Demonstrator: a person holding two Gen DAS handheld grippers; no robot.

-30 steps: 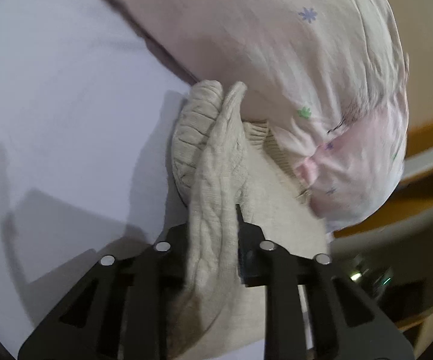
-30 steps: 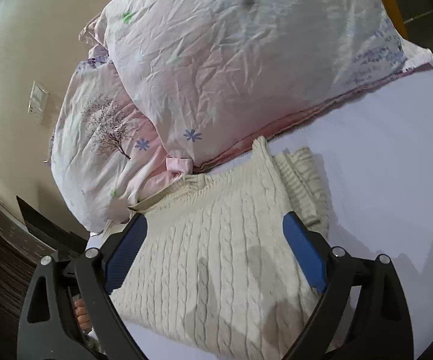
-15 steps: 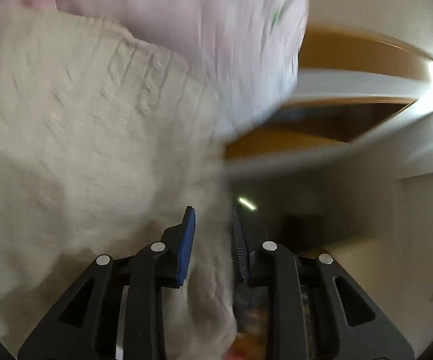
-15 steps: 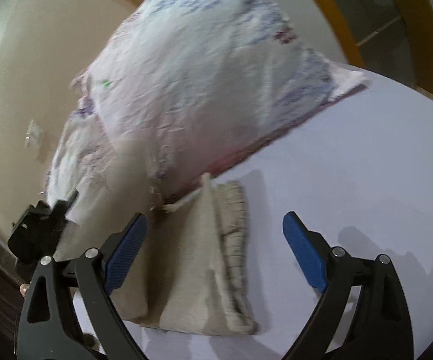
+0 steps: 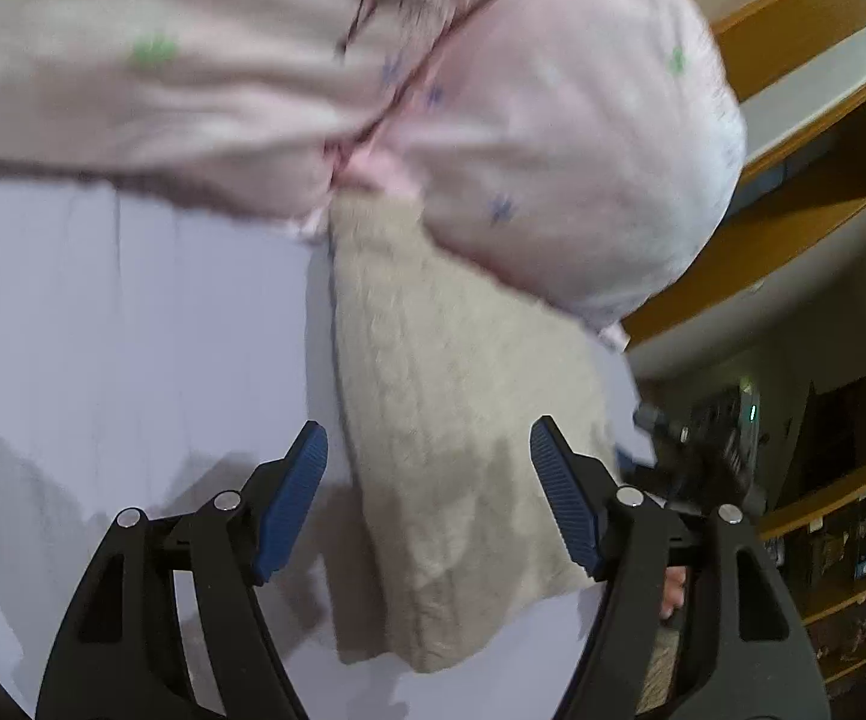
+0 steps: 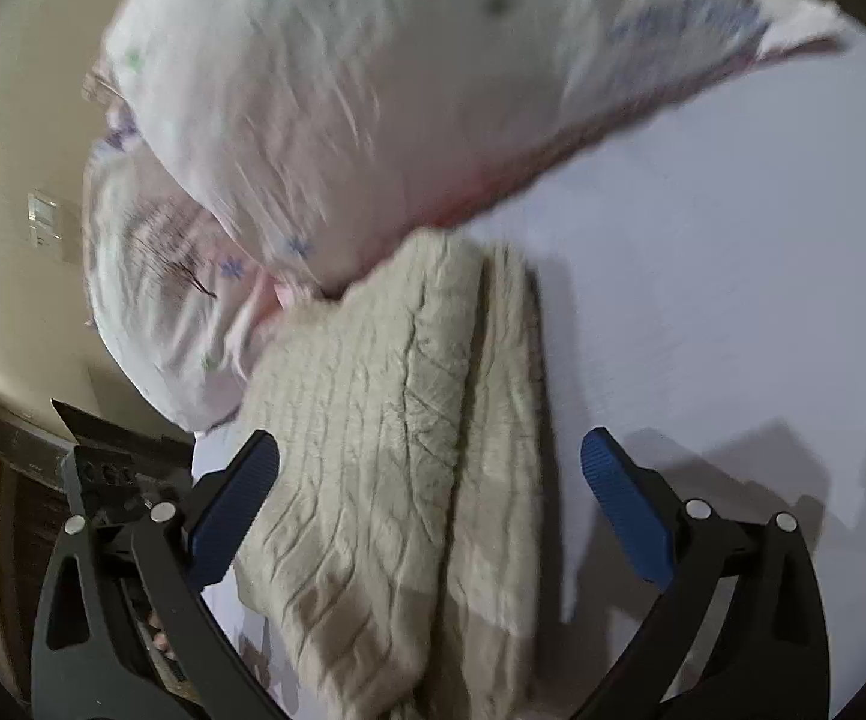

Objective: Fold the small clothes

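Both views are smeared by motion, so the knit of the cream sweater (image 6: 396, 450) shows only as soft ridges, and its far end is hidden under the pink flowered pillows (image 5: 493, 120). The sweater lies folded on the pale bedsheet (image 5: 102, 330), a narrower folded strip running along one side of it in the right wrist view; its near end is cut off by the frame edge there. The left gripper (image 5: 429, 468) is spread wide with nothing between its blue pads (image 5: 294, 498), hanging over the near part of the sweater. The right gripper (image 6: 433, 498) is likewise spread and empty above the sweater. Whether either one touches the cloth cannot be made out. Beyond the bed, wooden shelves (image 5: 823, 138) and dark, unclear clutter show on the left view; a cream wall with a light switch (image 6: 42, 222) shows on the right.
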